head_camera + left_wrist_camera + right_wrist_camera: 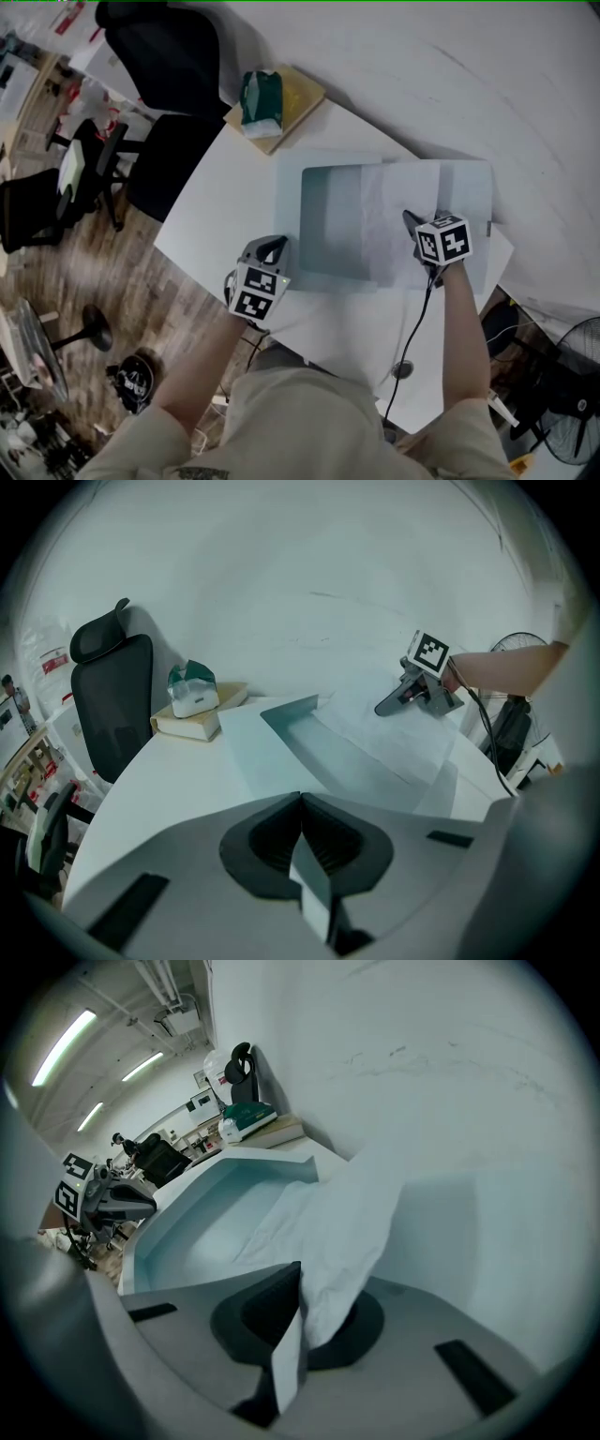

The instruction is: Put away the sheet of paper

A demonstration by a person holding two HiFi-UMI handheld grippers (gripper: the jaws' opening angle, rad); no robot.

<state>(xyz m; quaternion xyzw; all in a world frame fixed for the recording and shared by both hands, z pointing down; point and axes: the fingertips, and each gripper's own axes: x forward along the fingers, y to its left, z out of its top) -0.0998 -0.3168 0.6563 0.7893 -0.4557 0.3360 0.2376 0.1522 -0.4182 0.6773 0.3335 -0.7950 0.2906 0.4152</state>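
Observation:
A white sheet of paper [394,202] lies crumpled over an open light blue folder case [328,220] on the white table [225,216]. My right gripper [412,223] is shut on the paper's near edge, and the sheet [347,1232] rises out of the closed jaws [300,1269] and drapes into the case [206,1232]. My left gripper [277,248] sits at the near left corner of the case's flat flap [253,752], its jaws [302,799] closed on that edge. From the left gripper view the right gripper [382,708] rests on the paper [384,742].
A green tissue box [261,98] stands on a yellow book [298,101] at the table's far corner. Black office chairs [164,56] stand off the left edge. A fan [577,375] and a cable [408,337] are at the near right.

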